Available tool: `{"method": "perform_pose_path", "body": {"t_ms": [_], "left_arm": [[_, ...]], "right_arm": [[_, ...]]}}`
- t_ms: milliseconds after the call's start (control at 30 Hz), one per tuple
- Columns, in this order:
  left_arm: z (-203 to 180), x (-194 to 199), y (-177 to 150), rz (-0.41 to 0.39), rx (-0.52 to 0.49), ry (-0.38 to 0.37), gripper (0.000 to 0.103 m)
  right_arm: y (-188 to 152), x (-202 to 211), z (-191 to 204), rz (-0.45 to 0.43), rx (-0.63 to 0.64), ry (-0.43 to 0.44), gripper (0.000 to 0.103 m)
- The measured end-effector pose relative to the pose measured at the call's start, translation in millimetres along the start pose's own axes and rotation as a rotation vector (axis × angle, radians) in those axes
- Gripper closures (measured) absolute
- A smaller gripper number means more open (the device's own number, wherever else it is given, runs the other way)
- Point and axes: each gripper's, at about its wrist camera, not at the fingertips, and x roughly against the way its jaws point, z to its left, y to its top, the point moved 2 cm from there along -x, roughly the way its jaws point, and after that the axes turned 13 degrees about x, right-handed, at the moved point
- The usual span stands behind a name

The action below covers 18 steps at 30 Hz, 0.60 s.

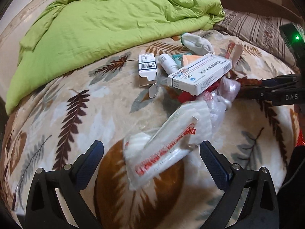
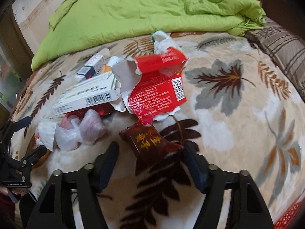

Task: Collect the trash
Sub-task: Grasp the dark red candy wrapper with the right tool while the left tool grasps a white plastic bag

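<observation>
A heap of trash lies on the leaf-patterned blanket. My left gripper is open, and a clear plastic wrapper with red print lies between and just ahead of its fingers. Beyond it sit a white medicine box, a small barcoded carton and a white bottle. My right gripper is open, with a dark brown snack wrapper lying between its fingertips. Behind that is a torn red carton, and crumpled plastic bags lie to the left.
A rumpled green quilt covers the far side of the bed. A white cloth lies at its edge. A striped brown pillow sits at the far right. Open blanket stretches right of the heap.
</observation>
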Motion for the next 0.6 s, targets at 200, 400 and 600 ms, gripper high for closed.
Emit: {"method": "perform_pose_path", "body": {"t_ms": [200,400,600], "left_arm": [[-4.9,-13.3,1.3,0.007,0.01,-0.002,0.042],[-7.4,6.4,-9.3,0.006,0.118,-0.03,0.047],[-13.0,39.5,-25.3,0.009,0.221,-0.134,0.048]], "right_arm": [[-5.5,1.1,4.1,-0.004,-0.015,0.003,0.06],[-31.3,25.9,9.9,-0.031,-0.052,0.034,0.063],[-55.4,52.8,19.8,-0.064,-0.082,0.073,0.063]]}}
